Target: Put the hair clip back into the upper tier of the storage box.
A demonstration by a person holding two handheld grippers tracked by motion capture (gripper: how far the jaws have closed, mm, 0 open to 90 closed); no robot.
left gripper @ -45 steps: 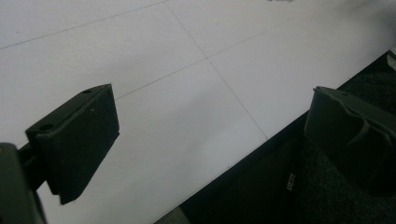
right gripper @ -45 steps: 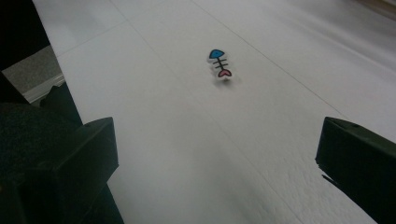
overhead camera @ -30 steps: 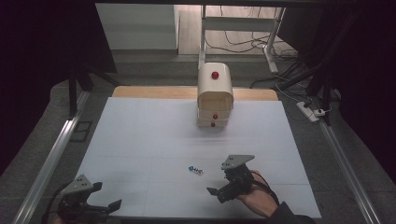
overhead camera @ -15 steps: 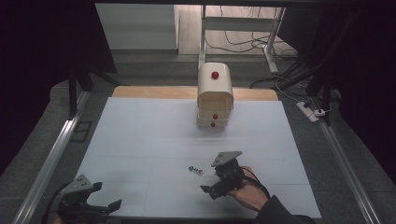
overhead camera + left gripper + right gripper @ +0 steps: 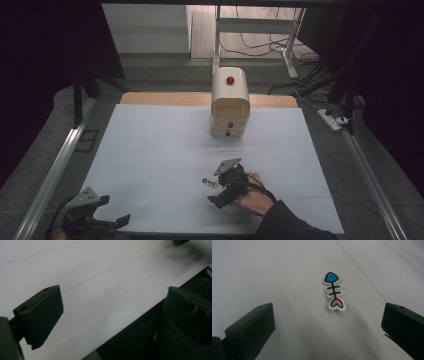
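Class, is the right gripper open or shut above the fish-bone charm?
Open: the right gripper fingers stand wide apart, the fish-bone charm lying untouched.

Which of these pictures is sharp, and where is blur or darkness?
Right gripper view: fish-bone charm sharp, white sheet evenly lit. Left gripper view: soft, dark smear at top right. High view: surroundings dark, charm tiny beside the right hand-held gripper.

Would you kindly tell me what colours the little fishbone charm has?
Fishbone charm: blue head, black bones, pink tail, white outline; clearest in the right gripper view.
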